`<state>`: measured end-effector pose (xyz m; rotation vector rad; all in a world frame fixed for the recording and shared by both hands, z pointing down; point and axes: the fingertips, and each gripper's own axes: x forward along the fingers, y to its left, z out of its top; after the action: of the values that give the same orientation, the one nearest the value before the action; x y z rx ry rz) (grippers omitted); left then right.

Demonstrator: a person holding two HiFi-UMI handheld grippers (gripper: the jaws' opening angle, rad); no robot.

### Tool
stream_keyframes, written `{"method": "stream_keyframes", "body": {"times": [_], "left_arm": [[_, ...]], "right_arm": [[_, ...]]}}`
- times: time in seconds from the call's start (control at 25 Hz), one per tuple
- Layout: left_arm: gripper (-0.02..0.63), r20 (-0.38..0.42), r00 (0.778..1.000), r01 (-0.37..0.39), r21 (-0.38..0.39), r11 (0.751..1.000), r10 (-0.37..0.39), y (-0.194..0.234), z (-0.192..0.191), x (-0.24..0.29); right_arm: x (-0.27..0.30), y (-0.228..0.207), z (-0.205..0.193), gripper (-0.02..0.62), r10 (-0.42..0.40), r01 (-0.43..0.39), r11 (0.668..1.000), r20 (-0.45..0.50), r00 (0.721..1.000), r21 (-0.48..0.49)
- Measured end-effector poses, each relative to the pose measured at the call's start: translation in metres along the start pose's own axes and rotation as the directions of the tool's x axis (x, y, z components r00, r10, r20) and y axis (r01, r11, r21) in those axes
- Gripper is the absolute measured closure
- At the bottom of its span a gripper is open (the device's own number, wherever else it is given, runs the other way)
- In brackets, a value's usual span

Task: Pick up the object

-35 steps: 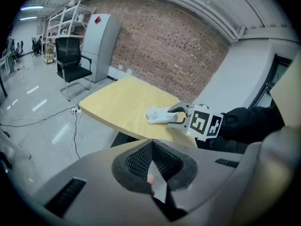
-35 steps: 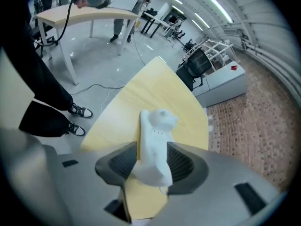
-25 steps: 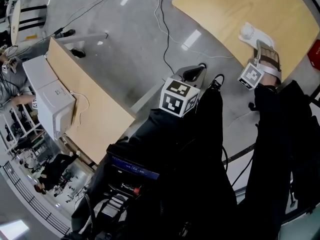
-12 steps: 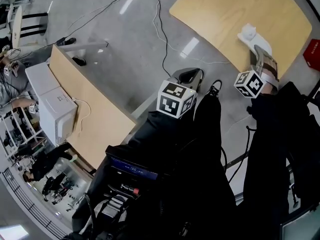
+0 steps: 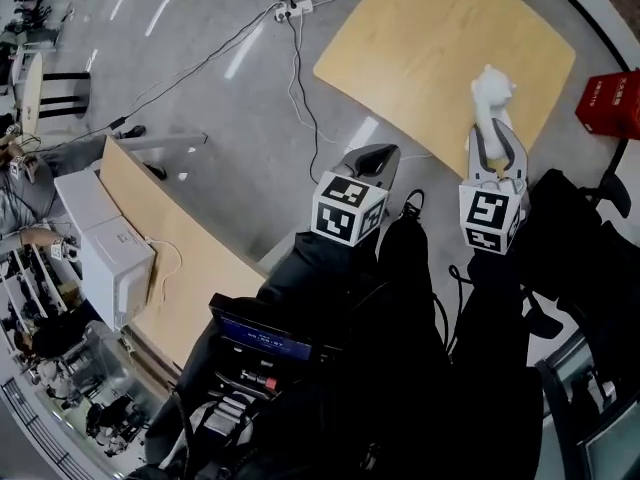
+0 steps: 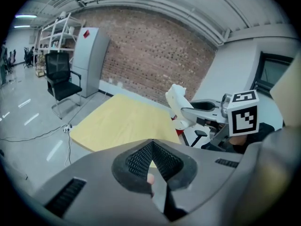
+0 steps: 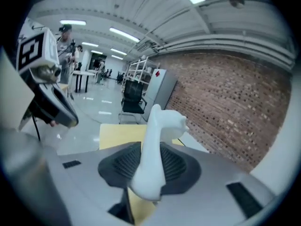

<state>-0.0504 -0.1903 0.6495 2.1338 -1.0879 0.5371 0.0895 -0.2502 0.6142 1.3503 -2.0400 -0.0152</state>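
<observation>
figure (image 5: 488,90), white and animal-shaped with a long neck, is pinched low on its body by the right gripper (image 5: 495,140). the jaws are closing on it, and the ribbed pads (image 7: 176,166) are pressed against both of its flanks. the head and neck are left standing free beyond the tips. the hold is judged to be taken low so that the thick base, not the thin neck, bears the squeeze.

the figure is carried off the table (image 5: 430,48), near its close edge, with the wood seen well below it in the right gripper view. the pick is judged to be nearly done; only a secure hold has yet to be proved.

the left gripper (image 6: 153,149) is kept with its fingers pressed together on nothing. it is held well apart from the figure, over the floor beside the table, presumably so that the other side is not hindered.

a slip is judged possible, since the figure looks smooth and rounded and is gripped only across a narrow part. a steady, level carry is called for.
</observation>
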Motion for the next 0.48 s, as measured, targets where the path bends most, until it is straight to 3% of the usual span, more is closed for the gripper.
{"method": "stream_keyframes", "body": {"times": [0.12,0.28,0.48], "left_arm": [[0.607,0.036,0.999,0.027,0.032,0.999,-0.028,-0.016,0.025,-0.001],[0.607,0.064,0.996,0.051,0.061,0.997,-0.055,-0.031,0.049,-0.011],[0.607,0.119,0.988,0.083,0.121,0.989,-0.098,-0.056,0.091,-0.017]], "right_arm": [[-0.031,-0.018,0.021,0.465,-0.024,0.013,0.986,0.067,0.997,0.165],[-0.071,-0.037,0.05,0.465,-0.06,0.0,0.931,0.155,0.986,0.365],[-0.115,-0.07,0.079,0.466,-0.145,0.007,0.876,0.249,0.958,0.483]]}}
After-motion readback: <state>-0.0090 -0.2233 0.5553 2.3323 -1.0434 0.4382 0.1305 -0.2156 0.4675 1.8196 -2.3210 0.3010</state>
